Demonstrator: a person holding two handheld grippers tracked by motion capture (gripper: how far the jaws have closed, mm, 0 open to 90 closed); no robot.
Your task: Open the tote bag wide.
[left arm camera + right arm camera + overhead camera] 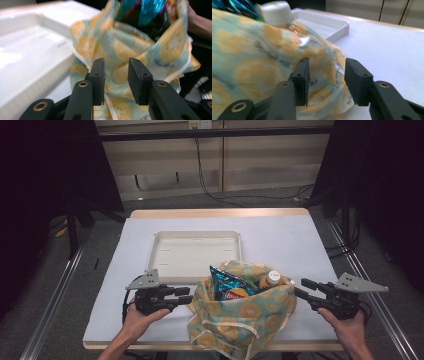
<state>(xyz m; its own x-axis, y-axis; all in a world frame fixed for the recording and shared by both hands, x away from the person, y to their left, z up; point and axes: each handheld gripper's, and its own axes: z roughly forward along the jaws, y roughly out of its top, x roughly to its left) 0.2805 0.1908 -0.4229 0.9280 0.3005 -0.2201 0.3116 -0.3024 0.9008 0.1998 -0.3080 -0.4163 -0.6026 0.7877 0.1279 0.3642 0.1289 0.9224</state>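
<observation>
White paper covers the worktop (300, 245), where the fruit-print cloth bag (240, 315) stands just in front of the bare tray (195, 251), still holding a blue crisp packet (227, 287) and capped bottle (272, 278); unpacking looks unstarted, with left gripper (116, 75) and right gripper (327, 80) parted, gripping nothing

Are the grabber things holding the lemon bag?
No. The left gripper and right gripper both have their fingers apart beside the cloth bag, one at each side, gripping nothing.
</observation>
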